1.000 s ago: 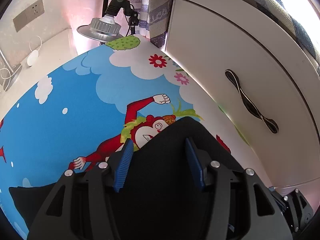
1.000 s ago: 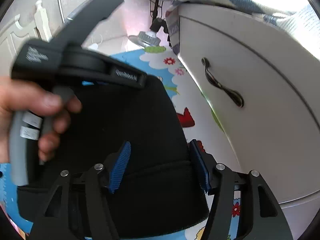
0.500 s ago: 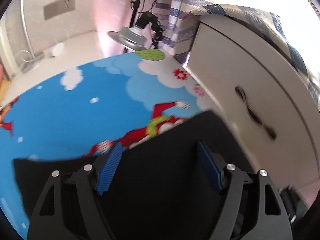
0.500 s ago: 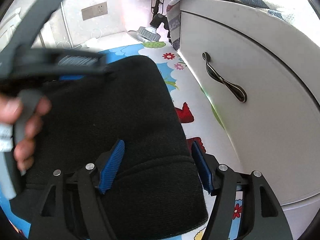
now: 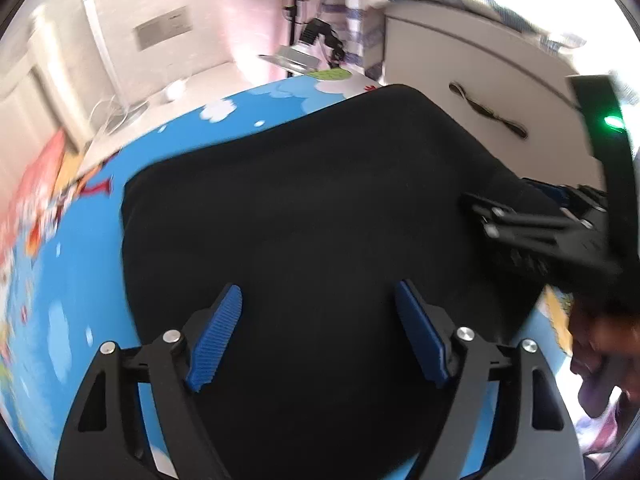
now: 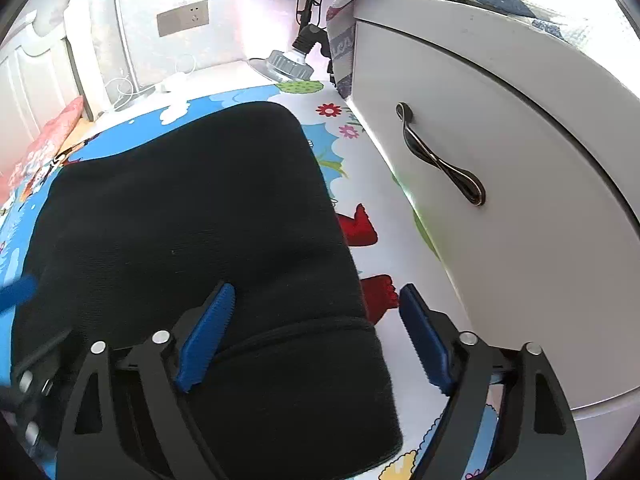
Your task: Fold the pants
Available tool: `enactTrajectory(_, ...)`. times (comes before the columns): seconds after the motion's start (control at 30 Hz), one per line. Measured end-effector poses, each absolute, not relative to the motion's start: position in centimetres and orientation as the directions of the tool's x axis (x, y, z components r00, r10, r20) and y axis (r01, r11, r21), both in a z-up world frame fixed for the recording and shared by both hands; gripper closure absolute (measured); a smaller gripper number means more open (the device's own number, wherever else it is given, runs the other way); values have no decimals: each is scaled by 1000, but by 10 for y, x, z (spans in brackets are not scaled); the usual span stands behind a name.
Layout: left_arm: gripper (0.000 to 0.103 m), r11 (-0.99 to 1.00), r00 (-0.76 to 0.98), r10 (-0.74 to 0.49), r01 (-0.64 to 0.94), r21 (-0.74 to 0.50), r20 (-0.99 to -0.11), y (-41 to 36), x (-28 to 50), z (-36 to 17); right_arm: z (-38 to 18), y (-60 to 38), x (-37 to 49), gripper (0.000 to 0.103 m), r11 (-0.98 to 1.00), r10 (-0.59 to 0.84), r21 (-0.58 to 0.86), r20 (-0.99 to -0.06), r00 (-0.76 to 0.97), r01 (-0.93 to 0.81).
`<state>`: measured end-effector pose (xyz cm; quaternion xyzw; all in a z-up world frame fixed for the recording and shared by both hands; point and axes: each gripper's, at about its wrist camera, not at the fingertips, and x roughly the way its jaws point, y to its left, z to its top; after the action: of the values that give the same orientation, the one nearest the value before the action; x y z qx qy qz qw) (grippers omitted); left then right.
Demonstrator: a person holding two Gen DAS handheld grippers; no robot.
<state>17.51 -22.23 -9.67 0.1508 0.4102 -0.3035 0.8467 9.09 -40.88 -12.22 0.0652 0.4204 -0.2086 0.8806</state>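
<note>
The black pants [image 5: 304,208] lie folded into a thick rectangle on a cartoon-print mat [image 5: 80,280]. In the right wrist view the pants [image 6: 192,216] show their waistband seam near the camera. My left gripper [image 5: 320,332] is open and empty, hovering over the near part of the pants. My right gripper [image 6: 316,332] is open and empty over the pants' right edge, its right finger above the mat. The right gripper also shows in the left wrist view [image 5: 532,220] at the pants' far right side, held by a hand [image 5: 600,352].
A white drawer front [image 6: 500,168] with a dark handle [image 6: 440,164] stands close along the right. A lamp on a stand [image 6: 292,64], cables and a wall socket [image 6: 182,18] are at the back. A red patterned item [image 6: 44,148] lies at the left.
The left gripper has pulled back and turned right, so the whole folded pants and the right gripper now show in its view. The left gripper has left the right wrist view except a blur at the left.
</note>
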Motion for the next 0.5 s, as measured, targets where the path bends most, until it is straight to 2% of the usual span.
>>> enactTrajectory(0.07,22,796,474,-406,603,-48,-781,-206,169,-97,-121,-406,90,22,901,-325,-73,-766,554,429)
enactTrajectory(0.17,14,822,481,-389,566,-60,-786,-187,159,-99,-119,-401,86,19,892,-357,-103,-760,544,441)
enactTrajectory(0.27,14,835,480,-383,546,-74,-789,-172,150,-103,-115,-403,81,12,882,-373,-115,-763,528,457)
enactTrajectory(0.37,14,836,483,-386,544,-76,-786,-160,143,-105,-106,-405,67,11,875,-355,-83,-780,515,478)
enactTrajectory(0.5,11,847,481,-388,523,-97,-786,-149,141,-103,-96,-395,50,11,865,-383,-108,-774,504,491)
